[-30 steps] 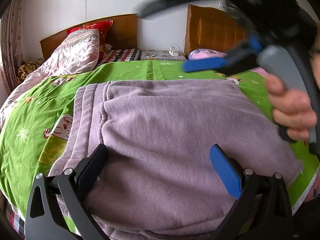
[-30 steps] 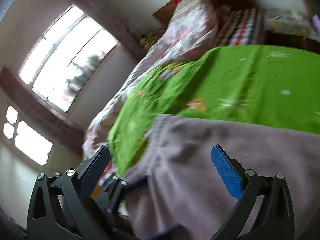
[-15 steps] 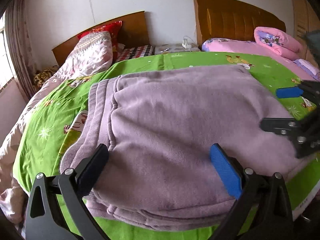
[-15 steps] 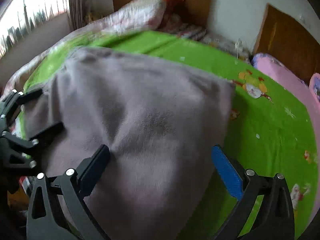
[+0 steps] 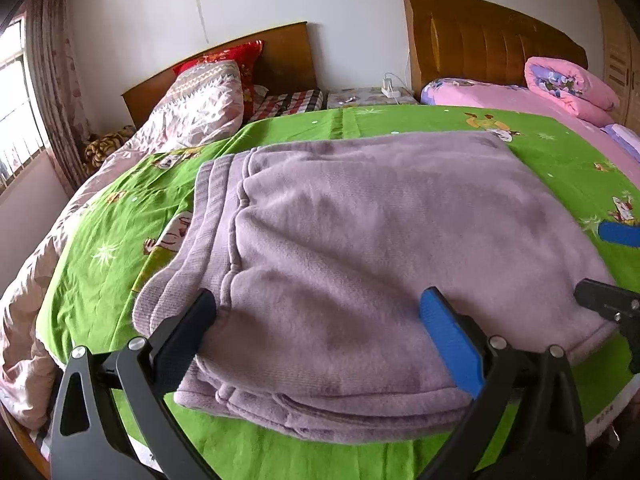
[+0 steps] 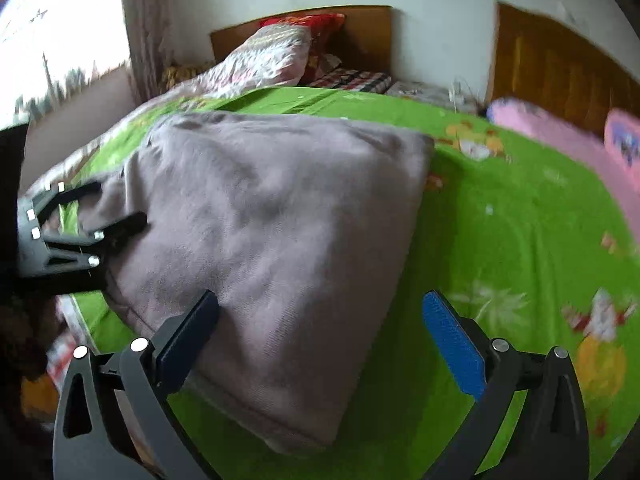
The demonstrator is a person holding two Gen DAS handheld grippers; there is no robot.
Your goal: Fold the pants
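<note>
The lilac fleece pants [image 5: 360, 248] lie folded in a thick stack on the green cartoon sheet [image 5: 100, 264], waistband at the left. My left gripper [image 5: 320, 320] is open and empty, just above the stack's near edge. My right gripper [image 6: 320, 320] is open and empty over the stack's near right corner; the pants also show in that view [image 6: 272, 232]. The right gripper's fingers [image 5: 616, 234] show at the right edge of the left wrist view. The left gripper [image 6: 104, 208] shows at the left of the right wrist view.
A patterned quilt [image 5: 192, 112] and red pillow [image 5: 224, 54] lie at the far left by a wooden headboard [image 5: 280, 52]. A second bed with pink bedding [image 5: 520, 96] stands at the right. A window [image 6: 52, 40] is at the left.
My right gripper swung down from in front of the left camera to the right side of the pants. The left gripper backed off a little, showing the whole folded stack.
</note>
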